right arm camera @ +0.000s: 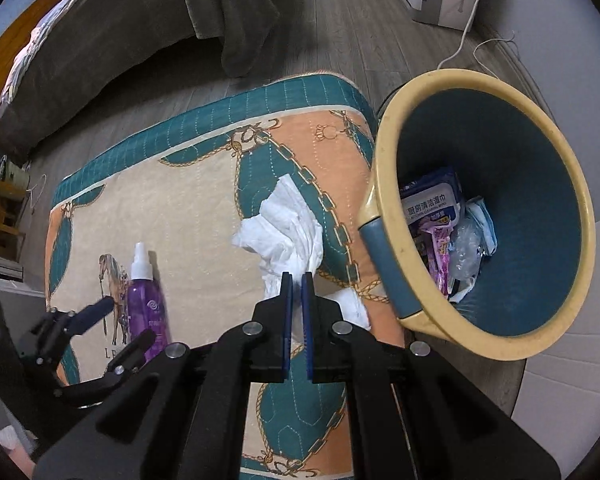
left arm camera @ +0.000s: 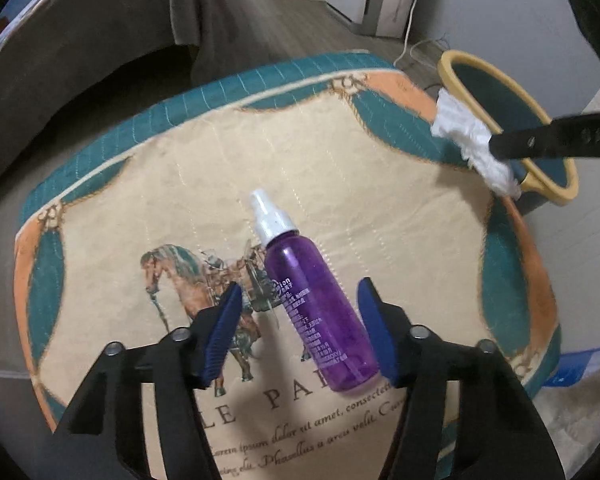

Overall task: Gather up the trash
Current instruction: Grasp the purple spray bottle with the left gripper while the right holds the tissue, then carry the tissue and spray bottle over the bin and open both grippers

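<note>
Pinching the crumpled white tissue (right arm camera: 286,228) in my right gripper (right arm camera: 297,280), I hold it above the cushion's (right arm camera: 188,200) edge just beside the bin's (right arm camera: 384,148) rim. My left gripper (left arm camera: 300,300) stands half-open astride the purple spray bottle (left arm camera: 320,312) lying mid-cushion, pads apart from it.

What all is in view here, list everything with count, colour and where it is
spray bottle: one, purple with white cap, lying on the mat between the left gripper's fingers
tissue: one, white, crumpled, pinched in the right gripper
bin: one, yellow rim, blue inside, right of the mat, holding wrappers
mat: one, cream, teal and orange, horse print
cable: one, white, on the floor
left hand-held gripper: black, blue pads, astride the bottle
right hand-held gripper: black, blue pads, shut on tissue
</note>
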The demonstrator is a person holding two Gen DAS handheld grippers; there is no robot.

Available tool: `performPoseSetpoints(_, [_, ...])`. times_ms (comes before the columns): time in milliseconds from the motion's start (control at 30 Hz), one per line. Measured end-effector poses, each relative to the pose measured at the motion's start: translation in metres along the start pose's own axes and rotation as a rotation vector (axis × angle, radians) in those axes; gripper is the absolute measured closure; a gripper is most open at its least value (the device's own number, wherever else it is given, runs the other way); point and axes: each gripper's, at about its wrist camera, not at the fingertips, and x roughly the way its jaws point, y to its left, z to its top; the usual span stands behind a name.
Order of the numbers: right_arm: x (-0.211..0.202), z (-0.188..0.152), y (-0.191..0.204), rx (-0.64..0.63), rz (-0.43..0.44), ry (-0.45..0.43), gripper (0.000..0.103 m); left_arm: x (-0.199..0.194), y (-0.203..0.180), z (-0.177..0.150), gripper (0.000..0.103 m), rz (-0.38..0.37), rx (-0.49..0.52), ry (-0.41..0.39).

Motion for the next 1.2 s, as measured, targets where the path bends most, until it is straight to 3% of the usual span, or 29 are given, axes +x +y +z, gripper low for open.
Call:
performPoseSetpoints(100, [0.0, 0.0, 0.001, -0.015, -0.002, 0.003, 0.099, 0.006, 0.0, -0.002, 0.055, 0.005, -0.001, 0.014])
performPoseSetpoints(167, [0.001, 0.002, 0.002, -0.02, 0.0, 0.004, 0.099, 0.007, -0.001, -0.002, 0.068, 0.0, -0.002, 0.019])
performPoseSetpoints(433, [-0.001, 0.002, 0.009, -0.049, 0.008, -0.005, 0.099, 0.004, -0.002, 0.0, 0.069, 0.022, 0.013, 0.001])
performPoseSetpoints(567, [-0.021, 0.008, 0.008, -0.042, 0.022, -0.06, 0.099, -0.012, -0.003, 0.009, 0.07, 0.022, 0.016, -0.053])
performPoseSetpoints(667, [-0.039, 0.015, 0.0, -0.035, 0.023, -0.11, 0.099, -0.032, -0.019, 0.021, 0.07, 0.048, 0.085, -0.122])
performPoseSetpoints(867, [-0.071, 0.026, -0.05, 0.033, -0.056, -0.2, 0.099, -0.063, -0.069, 0.055, 0.07, -0.031, 0.171, -0.222])
performPoseSetpoints(1200, [-0.084, 0.026, -0.156, 0.199, -0.099, -0.228, 0.099, -0.048, -0.167, 0.102, 0.07, -0.127, 0.346, -0.241])
